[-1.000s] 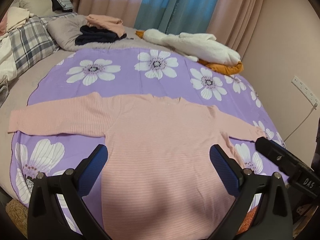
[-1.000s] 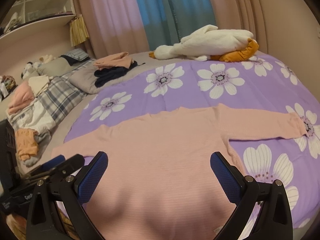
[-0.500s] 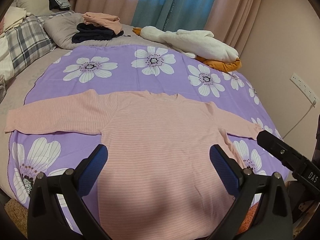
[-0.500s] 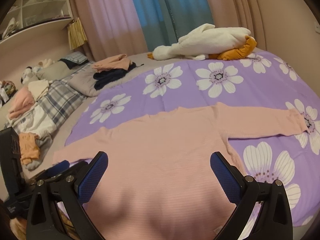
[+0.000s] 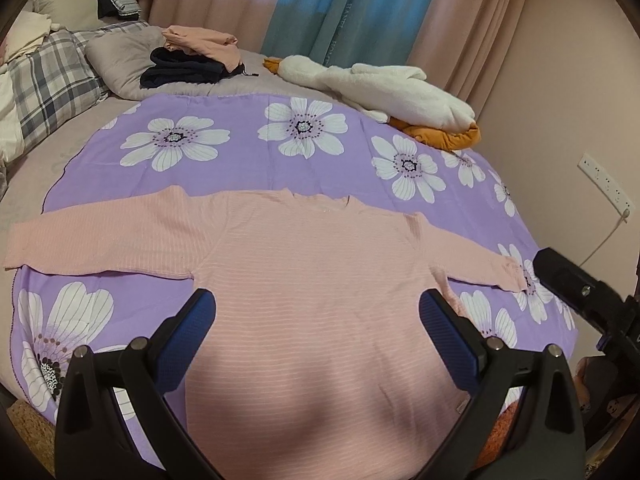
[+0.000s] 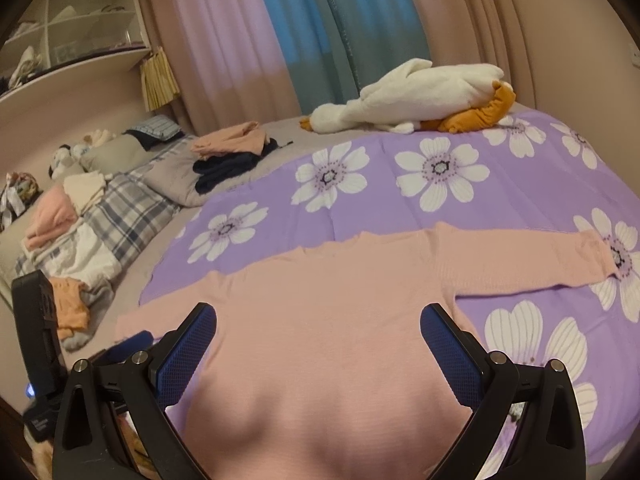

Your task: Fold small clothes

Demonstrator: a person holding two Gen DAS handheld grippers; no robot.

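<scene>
A pink striped long-sleeved sweater [image 5: 312, 280] lies flat on the purple flowered sheet [image 5: 248, 160], both sleeves spread out to the sides. It also shows in the right wrist view [image 6: 328, 320]. My left gripper [image 5: 318, 312] is open and empty, hovering over the sweater's lower body. My right gripper [image 6: 318, 316] is open and empty, also over the lower body. The right gripper's body shows at the right edge of the left wrist view [image 5: 580, 296]; the left gripper's body shows at the lower left of the right wrist view [image 6: 40, 344].
A white and orange plush goose [image 5: 392, 92] lies at the bed's far side. Folded pink and dark clothes [image 5: 192, 56] sit on a grey pillow. Plaid bedding with more clothes [image 6: 80, 224] is at the left. A wall socket with cable [image 5: 608, 188] is at the right.
Both grippers have pulled back and risen slightly over the sweater's hem, so more of the bed shows. The sweater has not moved. Both stay open.
</scene>
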